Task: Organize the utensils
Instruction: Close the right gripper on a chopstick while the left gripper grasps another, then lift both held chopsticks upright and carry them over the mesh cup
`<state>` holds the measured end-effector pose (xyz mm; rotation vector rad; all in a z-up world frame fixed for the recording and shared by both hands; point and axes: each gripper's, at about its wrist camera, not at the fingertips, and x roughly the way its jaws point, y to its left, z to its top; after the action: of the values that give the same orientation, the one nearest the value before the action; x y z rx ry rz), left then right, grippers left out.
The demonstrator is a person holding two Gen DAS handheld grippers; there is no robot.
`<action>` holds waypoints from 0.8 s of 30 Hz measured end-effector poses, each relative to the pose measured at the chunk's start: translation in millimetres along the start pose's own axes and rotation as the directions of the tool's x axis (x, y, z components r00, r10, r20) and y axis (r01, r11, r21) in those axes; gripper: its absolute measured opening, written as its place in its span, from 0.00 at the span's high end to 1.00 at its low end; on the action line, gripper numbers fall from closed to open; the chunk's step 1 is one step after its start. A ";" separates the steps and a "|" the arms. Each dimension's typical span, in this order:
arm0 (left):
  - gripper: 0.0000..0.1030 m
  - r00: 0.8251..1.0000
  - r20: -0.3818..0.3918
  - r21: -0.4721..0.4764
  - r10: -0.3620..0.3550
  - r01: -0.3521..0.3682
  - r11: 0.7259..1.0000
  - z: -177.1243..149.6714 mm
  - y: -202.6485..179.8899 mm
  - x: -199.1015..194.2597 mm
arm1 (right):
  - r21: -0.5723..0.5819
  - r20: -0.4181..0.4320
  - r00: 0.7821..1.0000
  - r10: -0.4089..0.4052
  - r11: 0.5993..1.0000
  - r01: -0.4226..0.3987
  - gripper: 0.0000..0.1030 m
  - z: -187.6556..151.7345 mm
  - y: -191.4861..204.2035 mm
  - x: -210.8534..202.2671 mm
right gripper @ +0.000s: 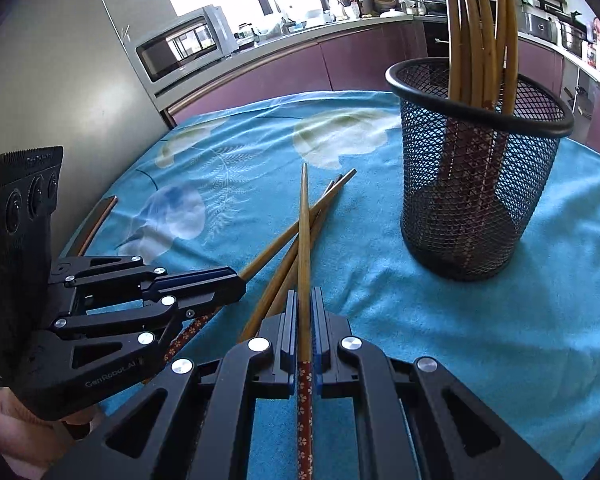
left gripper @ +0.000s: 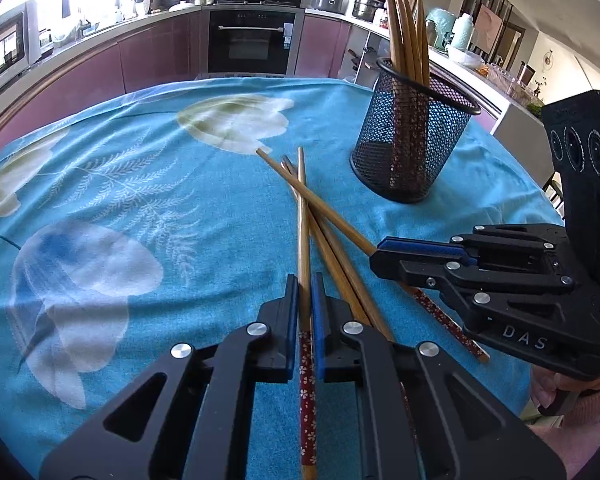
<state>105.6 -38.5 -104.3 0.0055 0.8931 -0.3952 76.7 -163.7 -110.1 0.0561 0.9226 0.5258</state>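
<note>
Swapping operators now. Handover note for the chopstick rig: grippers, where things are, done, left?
Left gripper: shut on one chopstick from the loose pile.
Right gripper: shut on another chopstick from the same pile.
Neither looks lifted clear yet; both still cross the pile.
Mesh holder: upright on the blue tablecloth, beyond the pile, toward the right.
Done: several chopsticks already stand in the holder, tips up.
Left: drop the two gripped ones into the holder, then the two loose chopsticks still on the cloth.
</note>
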 end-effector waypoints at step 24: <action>0.93 1.000 0.006 0.009 -0.001 0.001 1.000 12.7 -2.8 0.5 | -0.014 0.059 0.998 -0.016 1.000 0.017 0.94 8.5 -5.9 -15.1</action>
<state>114.6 -43.4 -96.1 0.0116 0.8855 -0.3999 78.3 -174.2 -95.2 0.0513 0.8609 0.5131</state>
